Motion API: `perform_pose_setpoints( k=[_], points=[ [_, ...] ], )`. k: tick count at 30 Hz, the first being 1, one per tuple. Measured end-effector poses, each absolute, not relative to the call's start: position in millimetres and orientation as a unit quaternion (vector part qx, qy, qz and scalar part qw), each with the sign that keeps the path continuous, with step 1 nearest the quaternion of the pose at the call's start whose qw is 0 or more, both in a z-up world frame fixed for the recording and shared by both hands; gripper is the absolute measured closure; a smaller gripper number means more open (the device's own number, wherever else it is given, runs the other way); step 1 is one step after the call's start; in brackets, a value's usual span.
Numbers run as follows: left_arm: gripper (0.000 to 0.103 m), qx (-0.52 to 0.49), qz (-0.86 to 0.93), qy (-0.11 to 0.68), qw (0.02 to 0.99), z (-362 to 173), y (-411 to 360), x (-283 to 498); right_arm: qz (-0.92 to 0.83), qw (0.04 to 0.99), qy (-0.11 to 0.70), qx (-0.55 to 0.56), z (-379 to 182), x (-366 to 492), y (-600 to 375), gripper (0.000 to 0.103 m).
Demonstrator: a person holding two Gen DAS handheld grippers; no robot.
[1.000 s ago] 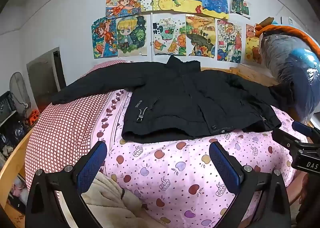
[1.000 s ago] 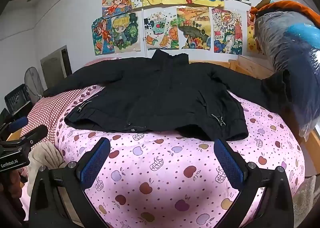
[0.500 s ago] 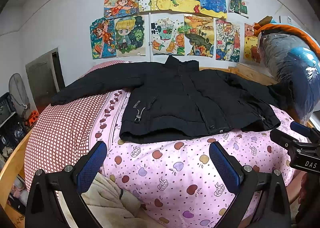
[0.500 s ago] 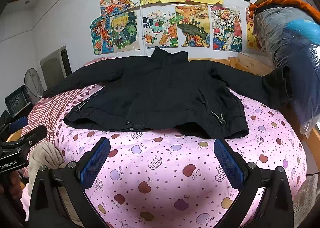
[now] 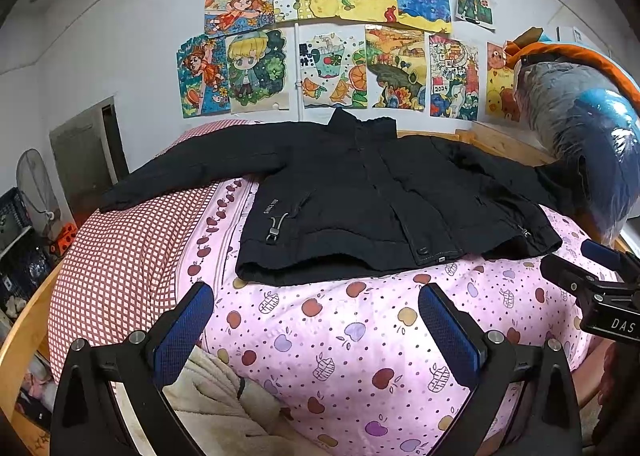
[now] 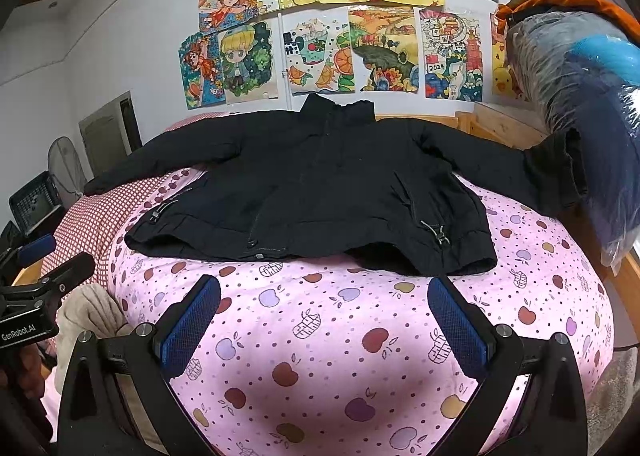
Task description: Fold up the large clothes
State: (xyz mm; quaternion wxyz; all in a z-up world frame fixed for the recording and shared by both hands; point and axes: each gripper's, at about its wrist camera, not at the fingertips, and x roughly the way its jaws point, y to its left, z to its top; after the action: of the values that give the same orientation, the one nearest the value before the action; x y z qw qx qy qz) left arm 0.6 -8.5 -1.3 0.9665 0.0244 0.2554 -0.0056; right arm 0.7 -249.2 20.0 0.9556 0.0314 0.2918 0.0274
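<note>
A large black jacket (image 5: 372,200) (image 6: 320,184) lies flat and zipped on the bed, front up, collar toward the wall, both sleeves spread outward. Its right sleeve end rests against a plastic-wrapped bundle. My left gripper (image 5: 316,320) is open, hovering over the pink sheet just short of the jacket's hem. Over the sheet near the hem, my right gripper (image 6: 324,316) hangs open too, nothing between its blue pads. Each gripper shows at the edge of the other's view: the right gripper (image 5: 596,292) and the left gripper (image 6: 36,292).
The bed has a pink apple-print sheet (image 6: 360,336) and a red checked cover (image 5: 120,256) on the left. A beige blanket (image 5: 216,396) hangs at the near left. A plastic-wrapped bundle (image 6: 592,96) stands at the right. A fan (image 5: 36,192) and crates sit at the left. Drawings cover the wall.
Both grippers have moved slightly closer to the jacket's hem, staying open. The jacket has not moved.
</note>
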Motion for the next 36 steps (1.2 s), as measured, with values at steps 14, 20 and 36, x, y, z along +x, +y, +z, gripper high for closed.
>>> perform_pose_setpoints(
  k=[14, 20, 36],
  points=[
    [0.0, 0.026, -0.005, 0.257, 0.966, -0.7, -10.0, 1.9, 0.026, 0.955, 0.293, 0.03, 18.1, 0.9, -250.0, 0.001],
    [0.0, 0.026, -0.005, 0.257, 0.966, -0.6, -9.9, 2.0, 0.026, 0.955, 0.293, 0.031, 17.9, 0.7, -251.0, 0.001],
    [0.0, 0.028, -0.003, 0.258, 0.966, -1.0, -10.2, 3.3, 0.027, 0.955, 0.295, 0.031, 17.5, 0.9, -251.5, 0.001]
  ],
)
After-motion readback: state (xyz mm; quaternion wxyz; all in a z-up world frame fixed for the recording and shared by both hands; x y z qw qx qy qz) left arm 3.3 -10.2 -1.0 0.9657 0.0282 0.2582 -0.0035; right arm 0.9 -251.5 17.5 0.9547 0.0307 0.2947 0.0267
